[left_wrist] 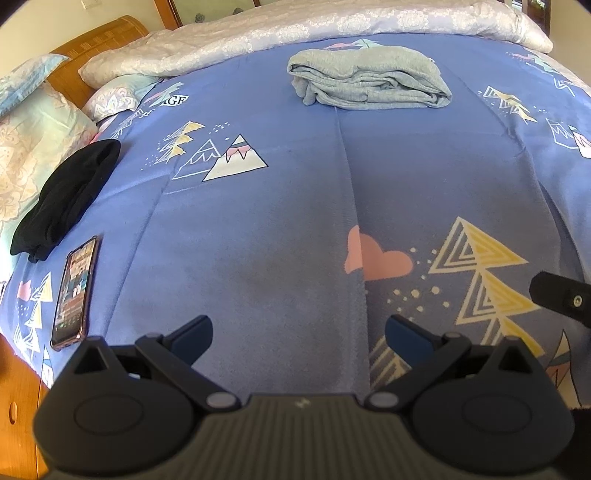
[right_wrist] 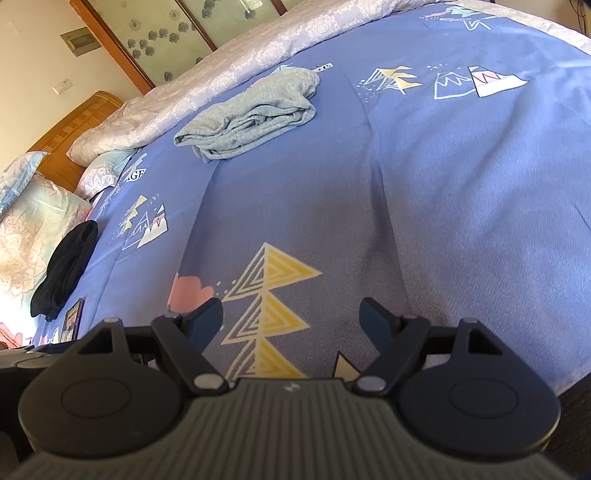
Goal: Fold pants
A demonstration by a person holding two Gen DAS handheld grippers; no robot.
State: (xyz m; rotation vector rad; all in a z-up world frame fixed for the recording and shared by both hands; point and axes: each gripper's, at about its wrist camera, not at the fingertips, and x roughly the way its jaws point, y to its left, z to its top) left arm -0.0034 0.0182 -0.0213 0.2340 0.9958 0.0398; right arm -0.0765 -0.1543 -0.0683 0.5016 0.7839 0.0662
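Observation:
Grey pants (left_wrist: 367, 79) lie folded in a compact bundle on the far part of the blue patterned bedspread (left_wrist: 295, 221); the right wrist view shows the pants (right_wrist: 255, 114) up and to the left. My left gripper (left_wrist: 299, 332) hovers open over bare bedspread near the front edge, far from the pants, with nothing between its fingers. My right gripper (right_wrist: 291, 319) is open too, above a yellow triangle print, holding nothing. A black part of the right gripper (left_wrist: 565, 295) shows at the right edge of the left wrist view.
A folded black garment (left_wrist: 66, 199) lies at the left by the pillows (left_wrist: 33, 147), with a phone (left_wrist: 75, 291) just in front of it. A pale quilt (left_wrist: 295, 26) is bunched along the far side. A wooden headboard (left_wrist: 99, 37) stands far left.

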